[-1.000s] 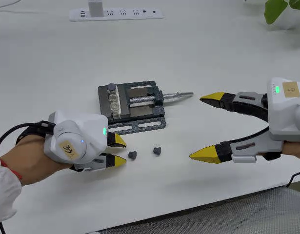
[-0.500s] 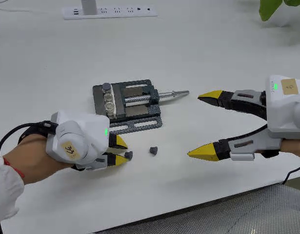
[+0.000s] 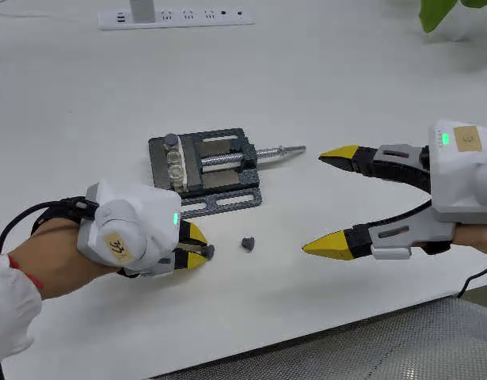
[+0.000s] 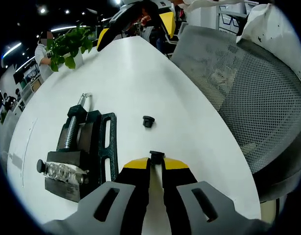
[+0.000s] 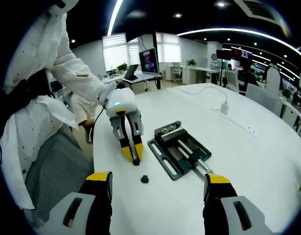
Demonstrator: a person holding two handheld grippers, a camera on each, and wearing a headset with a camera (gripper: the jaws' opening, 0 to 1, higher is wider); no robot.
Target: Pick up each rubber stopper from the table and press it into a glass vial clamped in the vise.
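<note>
A white desk [image 3: 346,87] fills the head view, with a power strip [image 3: 176,16] along its far edge and a mesh chair [image 3: 370,348] at the near edge. The left gripper [image 3: 197,247] lies low over the desk, its yellow-tipped fingers [image 3: 194,232] drawn close together on the pinched stopper [image 3: 207,252] at their very tips. The loose stopper [image 3: 248,243] sits on the desk just past those tips, apart from them. The vise [image 3: 207,170] stands beyond the left fingers and holds a row of glass vials [image 3: 176,165]; the vial farthest from the fingers is capped dark. The right gripper [image 3: 316,203] has its fingers spread wide, tips pointing towards the vise, with nothing between them.

In the left gripper view, the desk runs ahead to a plant [image 4: 67,49], with the chair on the right. The two fingers [image 4: 138,169] nearly meet, and the pinched stopper [image 4: 156,156] is nipped between their tips. Whether it is lifted cannot be told. The loose stopper [image 4: 148,121] lies straight ahead of the tips, and the vise [image 4: 86,147] with its vials [image 4: 62,171] sits beside the left finger.

The right gripper view shows an office behind the desk. The right fingers [image 5: 99,181] stand far apart. Ahead of the gap lies the loose stopper [image 5: 145,179], and past it are the left gripper's tips on the pinched stopper [image 5: 136,162]. The vise [image 5: 179,147] is ahead of the right-hand finger.
</note>
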